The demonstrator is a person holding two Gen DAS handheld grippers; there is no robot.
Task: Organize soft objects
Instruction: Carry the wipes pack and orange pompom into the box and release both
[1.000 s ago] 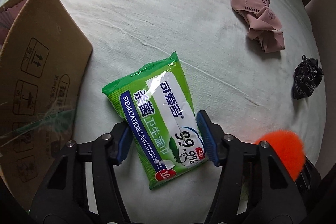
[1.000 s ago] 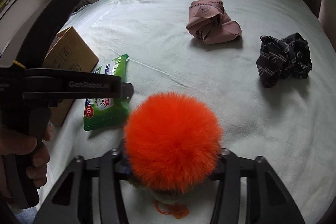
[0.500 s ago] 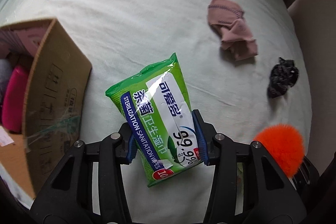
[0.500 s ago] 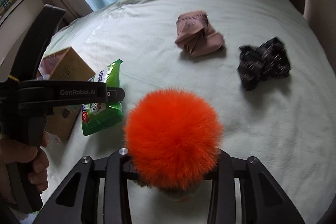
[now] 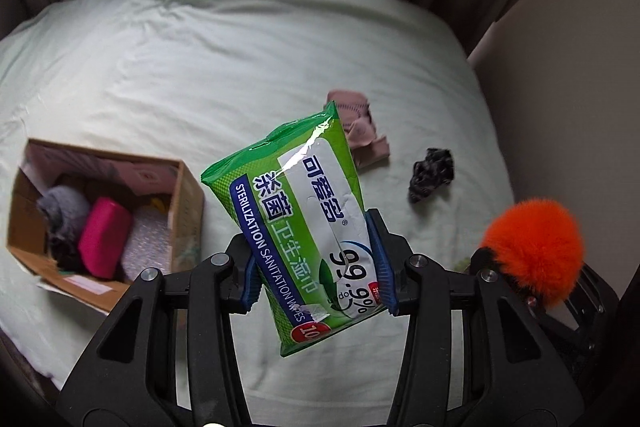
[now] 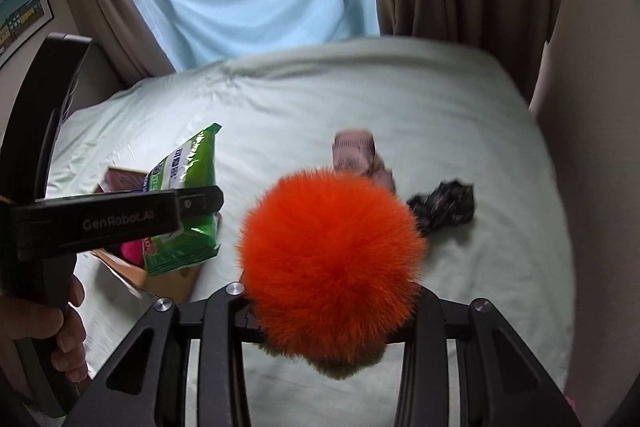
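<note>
Reads "STERILIZATION SANITATION WIPES" and "99.9%" on green wipes pack (image 5: 310, 227), pinched between left gripper (image 5: 316, 281) jaws, raised above bed (image 5: 200, 75) beside cardboard box (image 5: 182, 211). "GenRobot.AI" on left gripper's side. Orange pompom (image 6: 332, 263) clamped in right gripper (image 6: 332, 315) jaws, held level.

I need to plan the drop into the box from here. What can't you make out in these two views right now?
- Right gripper fingertips: right wrist view, buried in the fluffy orange pompom; pad contact unseen.
- Open brown cardboard box: right wrist view, mostly hidden behind the left gripper and the green plastic wipes pack.
- Box bottom: left wrist view, covered by its contents.
- Crumpled pink cloth: left wrist view, partly behind the pack; blurred in the right.
</note>
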